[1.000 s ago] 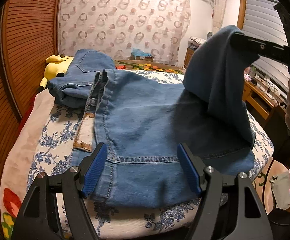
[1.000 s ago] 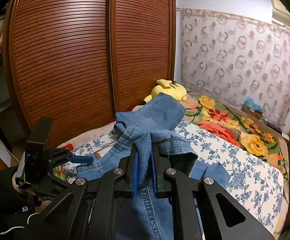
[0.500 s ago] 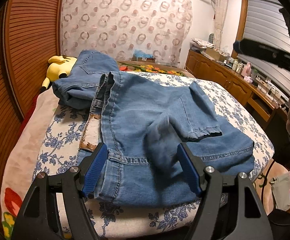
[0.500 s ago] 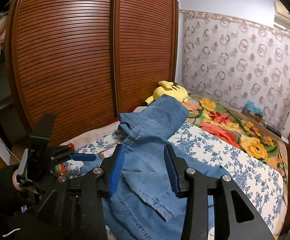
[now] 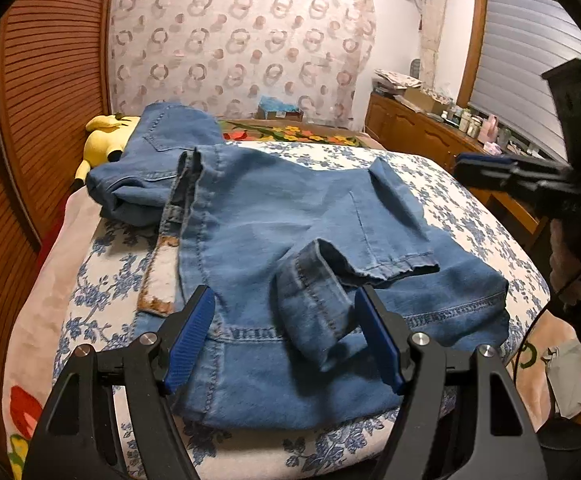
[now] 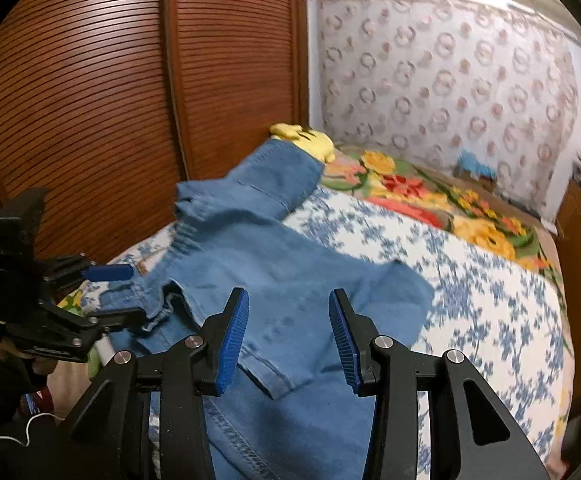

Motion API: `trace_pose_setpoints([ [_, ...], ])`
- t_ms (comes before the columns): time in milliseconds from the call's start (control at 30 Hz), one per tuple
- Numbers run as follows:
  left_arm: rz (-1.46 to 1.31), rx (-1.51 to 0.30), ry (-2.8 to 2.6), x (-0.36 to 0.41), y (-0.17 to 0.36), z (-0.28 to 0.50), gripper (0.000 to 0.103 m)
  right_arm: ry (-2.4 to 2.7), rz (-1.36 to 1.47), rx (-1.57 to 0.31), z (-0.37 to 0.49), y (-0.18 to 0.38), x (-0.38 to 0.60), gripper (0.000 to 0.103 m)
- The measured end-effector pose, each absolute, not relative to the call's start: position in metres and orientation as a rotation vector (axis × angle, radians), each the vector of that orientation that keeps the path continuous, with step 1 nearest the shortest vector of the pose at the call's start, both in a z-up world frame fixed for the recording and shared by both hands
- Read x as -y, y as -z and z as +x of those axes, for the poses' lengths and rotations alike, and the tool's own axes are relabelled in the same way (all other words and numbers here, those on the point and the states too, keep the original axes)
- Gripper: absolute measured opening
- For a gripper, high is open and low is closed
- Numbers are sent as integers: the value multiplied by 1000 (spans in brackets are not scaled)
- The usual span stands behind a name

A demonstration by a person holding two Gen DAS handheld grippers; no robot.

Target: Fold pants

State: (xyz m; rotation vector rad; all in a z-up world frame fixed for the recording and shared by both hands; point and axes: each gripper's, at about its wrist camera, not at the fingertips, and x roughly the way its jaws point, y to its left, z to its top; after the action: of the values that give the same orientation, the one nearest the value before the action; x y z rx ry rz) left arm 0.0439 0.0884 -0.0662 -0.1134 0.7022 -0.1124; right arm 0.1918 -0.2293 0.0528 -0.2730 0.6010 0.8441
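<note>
Blue jeans (image 5: 270, 216) lie spread on the bed, with the leg ends doubled back over the upper part. One cuff (image 5: 314, 304) curls up untidily near the front edge, and the other hem (image 5: 394, 268) lies flat beside it. My left gripper (image 5: 283, 300) hovers open over that curled cuff, its pads apart from the cloth. My right gripper (image 6: 288, 296) is open above the jeans (image 6: 274, 256) with nothing between its pads. Its fingers also show at the right edge of the left wrist view, right gripper (image 5: 490, 168). The left gripper (image 6: 122, 292) shows at left in the right wrist view.
The bed (image 5: 450, 200) has a blue-flowered sheet and a bright floral blanket (image 6: 430, 196) at its head. A yellow plush toy (image 5: 102, 140) lies behind the jeans. Slatted wooden wardrobe doors (image 6: 90, 100) run along one side, and a cluttered wooden dresser (image 5: 418, 128) along the other.
The right gripper opened and let go of the raised trouser leg, which dropped onto the jeans. That gripper then sank lower. The left gripper stayed put and open.
</note>
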Motion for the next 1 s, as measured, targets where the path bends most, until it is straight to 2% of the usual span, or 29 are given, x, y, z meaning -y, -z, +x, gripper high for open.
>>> trace_pose_setpoints([
  [533, -91, -707, 141, -75, 72, 46, 73, -843, -226, -776, 203, -15, 194, 43],
  [733, -66, -716, 146, -70, 78, 47, 59, -790, -223, -804, 204, -2, 199, 43],
  [900, -64, -731, 139, -71, 85, 51, 34, -744, -221, -816, 204, 1, 202, 43],
  [1000, -64, -726, 136, -73, 86, 49, 27, -764, -211, -832, 203, 2, 203, 43],
])
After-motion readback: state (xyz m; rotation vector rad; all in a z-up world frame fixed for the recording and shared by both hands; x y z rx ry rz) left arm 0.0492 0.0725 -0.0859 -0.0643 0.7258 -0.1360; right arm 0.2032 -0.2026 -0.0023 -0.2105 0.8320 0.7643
